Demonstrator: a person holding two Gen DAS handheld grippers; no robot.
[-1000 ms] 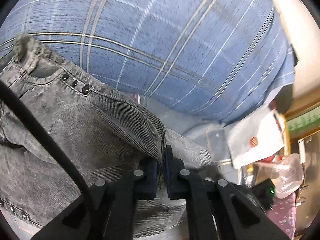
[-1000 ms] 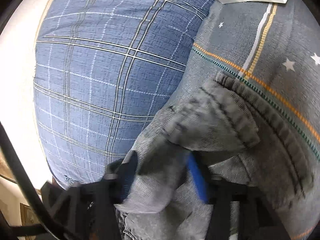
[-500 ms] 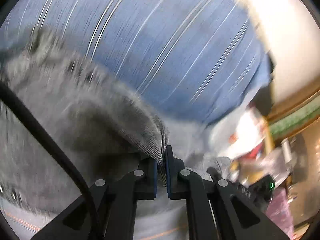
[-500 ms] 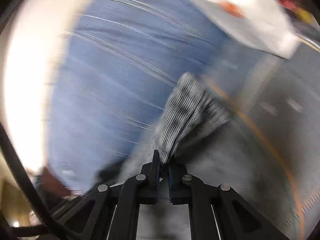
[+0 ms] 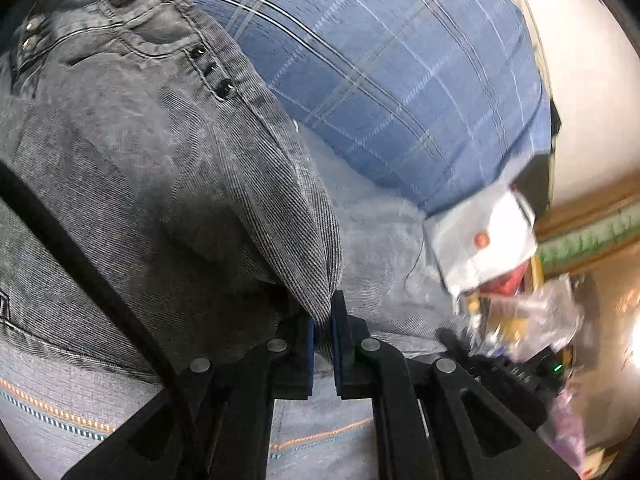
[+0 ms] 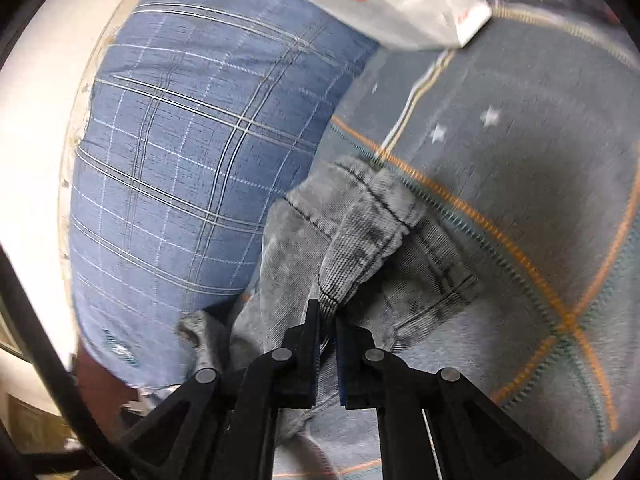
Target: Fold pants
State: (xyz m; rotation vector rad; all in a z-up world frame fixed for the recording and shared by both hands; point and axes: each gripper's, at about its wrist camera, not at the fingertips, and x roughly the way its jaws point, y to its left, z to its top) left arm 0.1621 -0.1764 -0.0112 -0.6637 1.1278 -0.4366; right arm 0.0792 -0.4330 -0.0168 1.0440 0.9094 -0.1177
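One pair of grey pants (image 5: 168,168) lies on a grey blanket (image 6: 540,168) beside one blue plaid pillow (image 5: 380,72). Your left gripper (image 5: 323,336) has its fingers closed on a fold along the pants' side seam, below three dark studs (image 5: 212,70). Your right gripper (image 6: 327,332) has its fingers pinched on the hem end. One white paper bag (image 6: 392,4) rests near the pillow's corner.
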